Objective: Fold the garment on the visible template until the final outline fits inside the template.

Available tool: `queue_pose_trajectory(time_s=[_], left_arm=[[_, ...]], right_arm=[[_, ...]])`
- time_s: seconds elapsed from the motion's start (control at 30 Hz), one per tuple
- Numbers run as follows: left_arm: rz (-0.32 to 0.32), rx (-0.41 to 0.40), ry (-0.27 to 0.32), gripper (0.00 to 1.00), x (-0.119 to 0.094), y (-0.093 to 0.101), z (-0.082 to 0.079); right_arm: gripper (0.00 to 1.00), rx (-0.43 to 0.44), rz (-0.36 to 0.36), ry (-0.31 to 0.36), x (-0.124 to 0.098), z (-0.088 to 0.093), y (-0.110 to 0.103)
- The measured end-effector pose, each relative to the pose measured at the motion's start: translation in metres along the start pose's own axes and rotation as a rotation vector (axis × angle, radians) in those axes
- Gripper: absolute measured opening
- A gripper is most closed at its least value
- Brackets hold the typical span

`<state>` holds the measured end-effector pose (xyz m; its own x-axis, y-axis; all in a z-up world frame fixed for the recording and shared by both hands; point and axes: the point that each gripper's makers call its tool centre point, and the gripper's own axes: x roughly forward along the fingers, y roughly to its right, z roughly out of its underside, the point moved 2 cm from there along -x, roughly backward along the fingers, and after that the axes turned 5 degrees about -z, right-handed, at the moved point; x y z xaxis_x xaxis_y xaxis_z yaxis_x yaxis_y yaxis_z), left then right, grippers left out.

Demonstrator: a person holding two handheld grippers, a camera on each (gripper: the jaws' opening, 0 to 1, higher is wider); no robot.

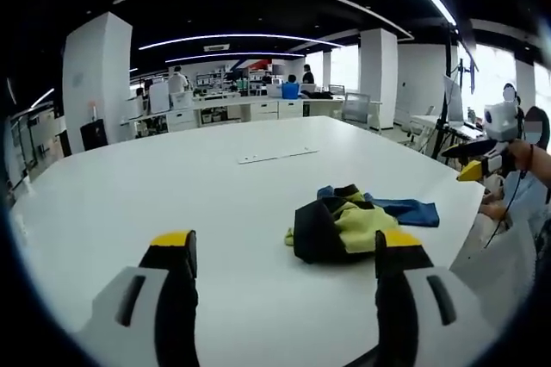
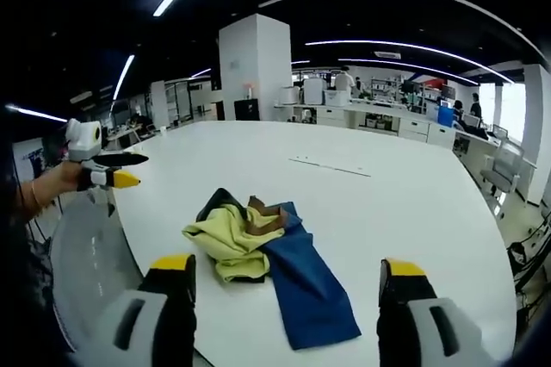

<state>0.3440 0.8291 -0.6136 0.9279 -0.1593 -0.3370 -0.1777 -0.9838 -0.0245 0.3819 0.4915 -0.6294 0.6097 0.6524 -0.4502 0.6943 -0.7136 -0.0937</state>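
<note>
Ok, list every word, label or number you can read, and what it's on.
No readable text.
Garment: no print or label shows.
Strip on the table: any marks are too small to read.
Grippers: left, right, no lettering.

Garment (image 2: 258,251): we see it crumpled on the white table (image 2: 405,186).
Right gripper (image 2: 288,276): jaws apart, empty.
Left gripper (image 2: 120,179): far left.
</note>
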Motion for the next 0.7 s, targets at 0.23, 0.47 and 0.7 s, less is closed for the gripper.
queue_pose_trajectory(time_s=[0.23, 0.47, 0.7], left_arm=[[0.004, -0.006, -0.012, 0.75, 0.009, 0.009, -0.007], [0.022, -0.008, -0.007, 0.71, 0.024, 0.016, -0.012], [0.051, 0.008, -0.018, 0.64, 0.044, 0.024, -0.008]], right_arm=[[0.80, 0.024, -0.037, -0.004, 0.003, 0.001, 0.005], [0.77, 0.038, -0.065, -0.019, 0.014, 0.004, 0.013], [0.70, 0.043, -0.096, -0.028, 0.032, 0.003, 0.021]])
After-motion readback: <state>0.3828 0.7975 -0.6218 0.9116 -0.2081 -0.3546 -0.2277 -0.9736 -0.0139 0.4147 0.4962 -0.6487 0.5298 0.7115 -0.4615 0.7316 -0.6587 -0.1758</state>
